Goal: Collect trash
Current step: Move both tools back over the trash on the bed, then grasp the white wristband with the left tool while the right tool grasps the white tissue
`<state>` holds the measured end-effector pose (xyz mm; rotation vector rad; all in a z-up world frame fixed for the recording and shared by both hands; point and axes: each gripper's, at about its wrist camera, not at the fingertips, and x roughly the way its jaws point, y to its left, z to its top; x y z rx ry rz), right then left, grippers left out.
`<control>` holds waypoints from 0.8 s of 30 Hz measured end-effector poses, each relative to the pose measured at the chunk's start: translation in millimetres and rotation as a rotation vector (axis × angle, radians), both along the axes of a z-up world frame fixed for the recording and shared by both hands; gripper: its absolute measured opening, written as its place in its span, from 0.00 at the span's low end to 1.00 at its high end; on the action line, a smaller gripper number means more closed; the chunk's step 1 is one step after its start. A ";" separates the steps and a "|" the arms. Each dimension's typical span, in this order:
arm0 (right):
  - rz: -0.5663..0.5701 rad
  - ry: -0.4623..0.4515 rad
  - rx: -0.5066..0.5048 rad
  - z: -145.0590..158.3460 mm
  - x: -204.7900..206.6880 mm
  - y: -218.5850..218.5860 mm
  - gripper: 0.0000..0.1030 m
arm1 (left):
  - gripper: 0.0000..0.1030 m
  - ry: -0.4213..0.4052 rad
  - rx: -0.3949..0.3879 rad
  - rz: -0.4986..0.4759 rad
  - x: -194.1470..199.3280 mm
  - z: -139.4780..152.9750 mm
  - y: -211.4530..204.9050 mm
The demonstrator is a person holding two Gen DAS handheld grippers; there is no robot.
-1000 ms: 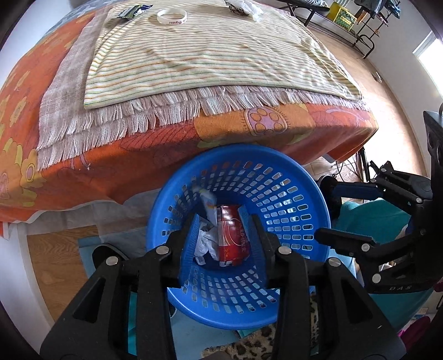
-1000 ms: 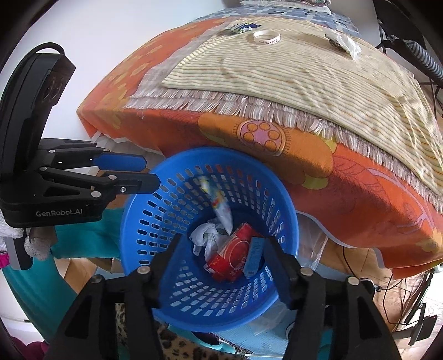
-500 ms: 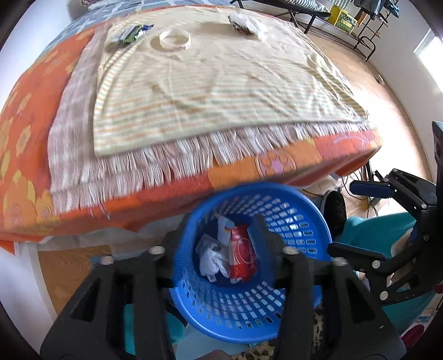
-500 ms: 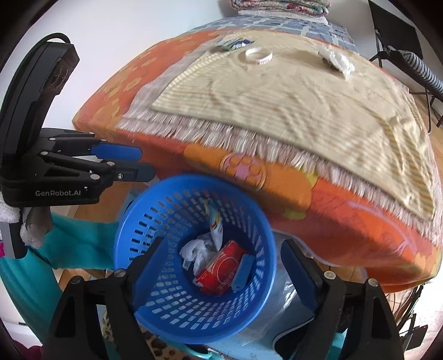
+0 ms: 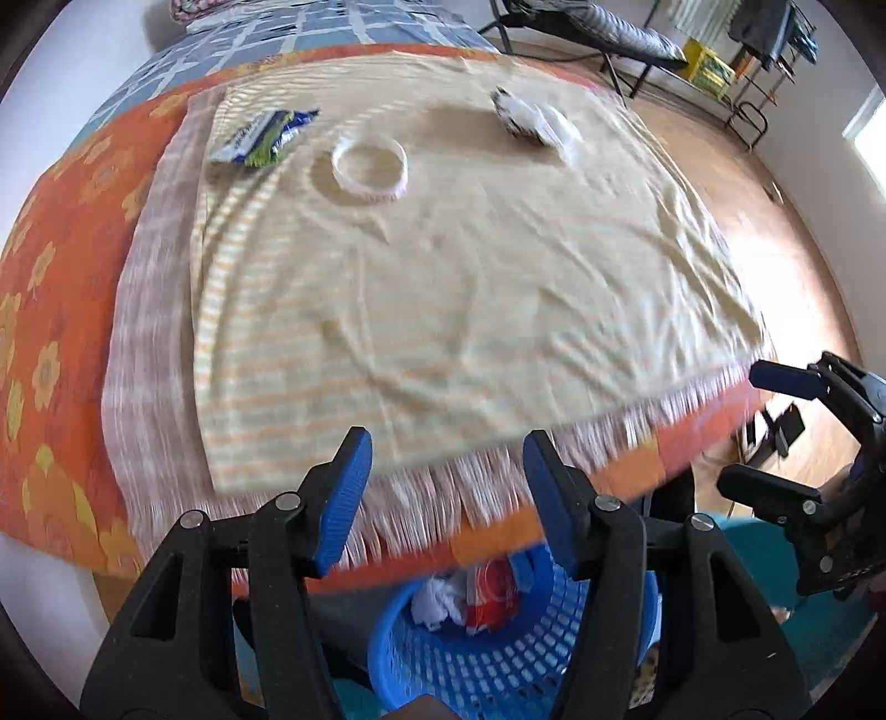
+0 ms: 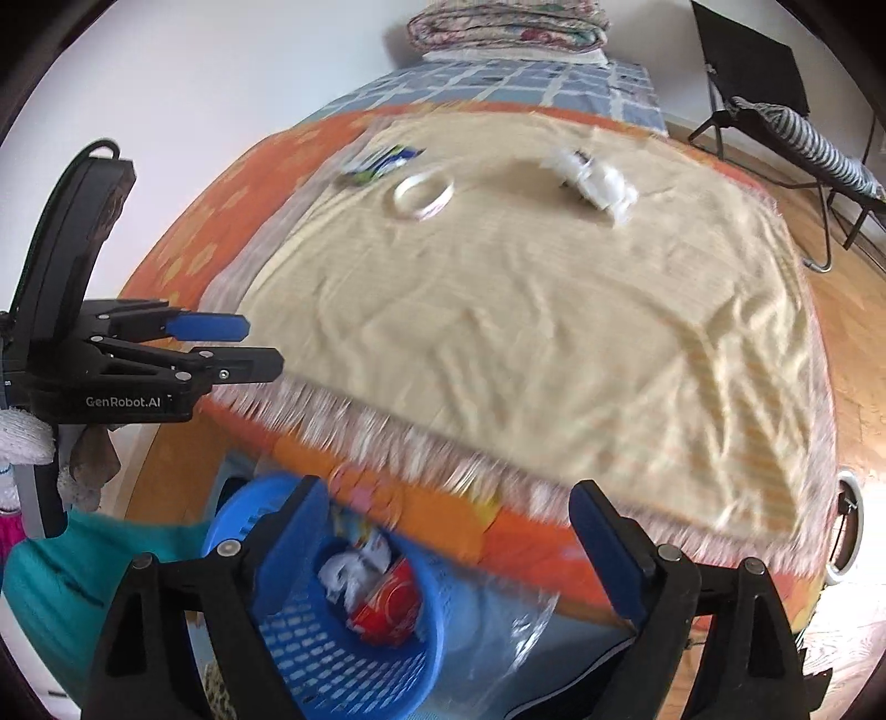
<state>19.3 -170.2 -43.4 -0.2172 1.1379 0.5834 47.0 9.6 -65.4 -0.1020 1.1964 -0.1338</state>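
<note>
While both grippers hang over the near edge of the bed, neither one grasps anything. The left gripper (image 5: pixel 446 471) has its blue-padded fingers (image 5: pixel 346 493) spread wide, with only the fringe of the cloth visible in the gap. The right gripper (image 6: pixel 448 526) is likewise spread wide and empty; it also shows at the right edge of the left wrist view (image 5: pixel 797 443), just as the left gripper shows at the left edge of the right wrist view (image 6: pixel 221 349).

The blue perforated basket (image 5: pixel 498 670) (image 6: pixel 343 659) stands on the floor below the bed edge, under and between the two grippers. It contains a red packet (image 5: pixel 490 595) (image 6: pixel 387 606), crumpled white paper (image 5: pixel 437 601) (image 6: pixel 343 573) and other scraps too blurred to name.

Three pieces of trash lie on the cream striped cloth (image 5: pixel 443 288) (image 6: pixel 526 310), at its far end, well apart from both grippers:
- a blue, green and white wrapper (image 5: pixel 260 138) (image 6: pixel 382 158), farthest left;
- a white tape ring (image 5: pixel 370 169) (image 6: pixel 423 194), just beside the wrapper;
- a crumpled white wrapper with dark marks (image 5: pixel 534 119) (image 6: pixel 595 177), to the right of the ring.

The cloth lies on an orange flowered bedspread (image 5: pixel 50 310) (image 6: pixel 221 221). Folded bedding (image 6: pixel 506 25) sits at the head of the bed. Both views are motion-blurred near the fringe.
</note>
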 end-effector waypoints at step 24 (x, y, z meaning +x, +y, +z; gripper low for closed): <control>-0.154 -0.115 0.061 3.0 175.1 -9.1 0.88 | 0.69 0.044 -0.069 0.161 189.2 -29.1 42.8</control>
